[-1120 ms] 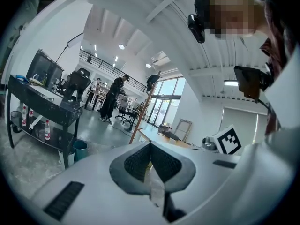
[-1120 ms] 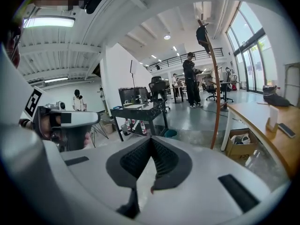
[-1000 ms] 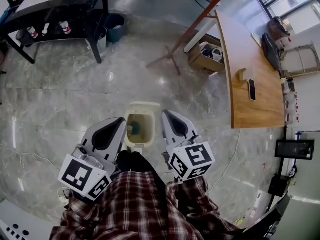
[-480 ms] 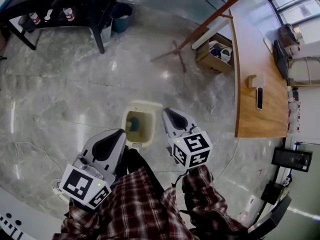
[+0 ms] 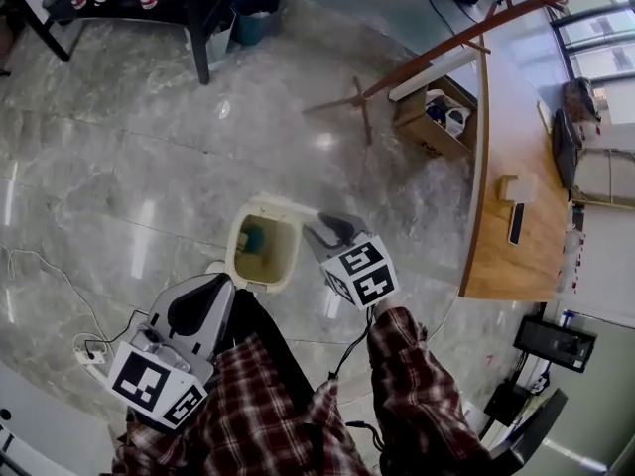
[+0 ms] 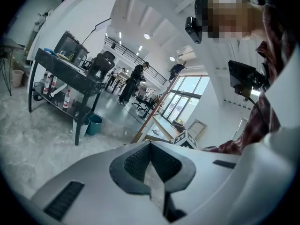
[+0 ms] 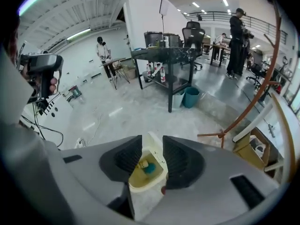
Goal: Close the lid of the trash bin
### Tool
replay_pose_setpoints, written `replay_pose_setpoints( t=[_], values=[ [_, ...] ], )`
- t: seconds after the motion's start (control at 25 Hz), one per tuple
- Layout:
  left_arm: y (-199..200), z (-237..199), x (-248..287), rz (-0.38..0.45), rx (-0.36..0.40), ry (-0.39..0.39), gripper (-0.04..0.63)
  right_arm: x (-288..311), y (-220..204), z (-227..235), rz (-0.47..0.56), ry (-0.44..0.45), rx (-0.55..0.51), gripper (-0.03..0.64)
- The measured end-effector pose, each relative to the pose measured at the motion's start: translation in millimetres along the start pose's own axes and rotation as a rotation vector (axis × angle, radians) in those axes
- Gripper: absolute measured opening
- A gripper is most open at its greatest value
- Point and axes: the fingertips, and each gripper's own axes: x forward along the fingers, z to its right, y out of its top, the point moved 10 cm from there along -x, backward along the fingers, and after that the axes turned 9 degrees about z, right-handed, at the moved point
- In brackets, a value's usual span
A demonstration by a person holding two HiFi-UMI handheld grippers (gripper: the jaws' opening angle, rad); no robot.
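- The trash bin stands open on the grey stone floor, directly in front of the person's knees. A blue scrap and a yellow bit lie inside it.
- Its lid stands up from the bin's far short edge. The hinge therefore seems to run across that edge, and the lid's free edge points upward.
- The bin's mouth is longer than it is wide, and its long axis runs from the person's side to the far side. Closing it looks like a matter of tipping the lid back along that axis, toward the person and down.
- The right gripper hangs just beside the bin's right rim and above it, aimed steeply down. In the right gripper view the bin's mouth shows between the two fingers. They are spreading apart and touch nothing, since the bin lies beyond and below them.
- The left gripper sits by the bin's near left corner. Its fingers are pressed together at the tips with nothing between them. The left gripper view looks out across the room and does not show the bin.
- The right gripper looks the better placed of the two. The lid lies ahead of its fingers, past the bin's mouth, so they would have to reach over the opening to get behind the lid's free edge.
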Motion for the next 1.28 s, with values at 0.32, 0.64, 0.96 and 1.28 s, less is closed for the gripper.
replay_pose_setpoints(
  t=[0.32,0.64,0.96,1.28],
  values=[
    [-43.4,-20.4,-23.6,-0.064,-0.068,0.086,0.011,69.1,-31.4,26.2,-0.114,0.083,-0.088,0.127],
    [-69.6,-33.9,-35.9,-0.1,-0.107,0.143,0.009,109.9,-48.2,39.1,-0.119,0.118,-0.147,0.127],
    [-74.8,-34.8,-30.0,-0.117,-0.109,0.136,0.01,114.3,-63.1,33.7,-0.156,0.179,-0.138,0.126],
    [-68.5,-29.7,-18.5,-0.114,-0.088,0.11,0.01,101.1,-77.4,5.4,-0.222,0.346,-0.162,0.127]
  ],
)
